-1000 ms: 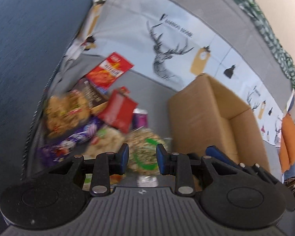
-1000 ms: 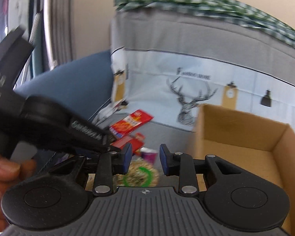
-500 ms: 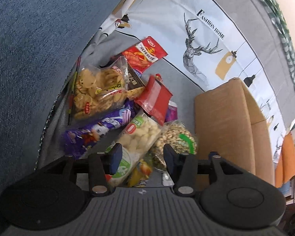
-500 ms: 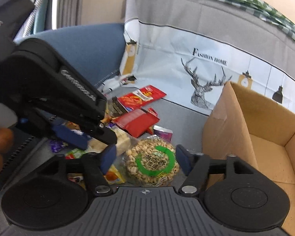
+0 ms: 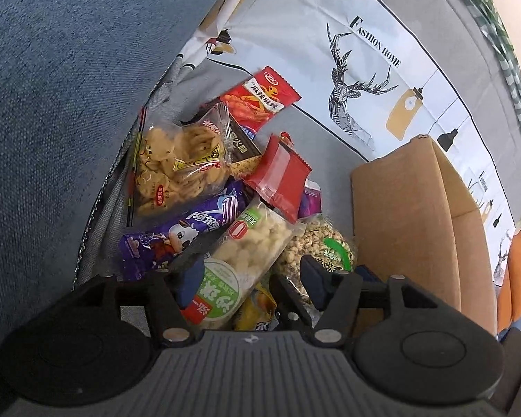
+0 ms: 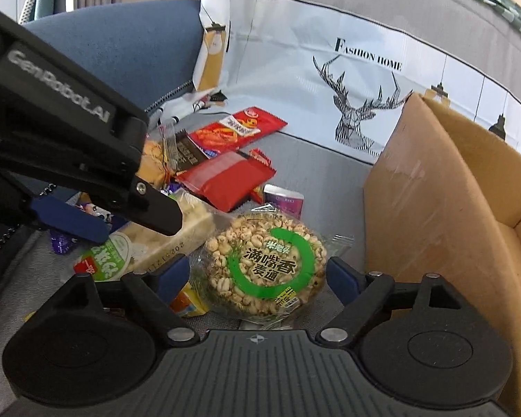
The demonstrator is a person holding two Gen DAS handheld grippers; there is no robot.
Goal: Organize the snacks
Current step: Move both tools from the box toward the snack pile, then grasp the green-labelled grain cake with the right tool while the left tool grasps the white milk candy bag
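Several snack packs lie in a pile on a grey sofa seat. My left gripper (image 5: 250, 276) is open and hovers over a clear pack of white puffs with a green label (image 5: 241, 253). My right gripper (image 6: 260, 274) is open with its jaws either side of a round puffed-grain pack with a green ring (image 6: 265, 266); it also shows in the left wrist view (image 5: 317, 243). A purple wrapper (image 5: 180, 232), a cookie bag (image 5: 179, 165), a red pack (image 5: 281, 180) and a red-orange pack (image 5: 260, 97) lie behind. An open cardboard box (image 6: 444, 187) stands to the right.
A blue cushion (image 5: 59, 80) rises on the left. A printed deer cloth (image 6: 361, 93) covers the sofa back behind the pile. The left gripper's body (image 6: 62, 132) crosses the left of the right wrist view. A small purple packet (image 6: 283, 199) lies near the box.
Both grippers have opened wider and dropped closer to the pile. The right one now straddles the round grain pack; the left one sits over the white puff pack.
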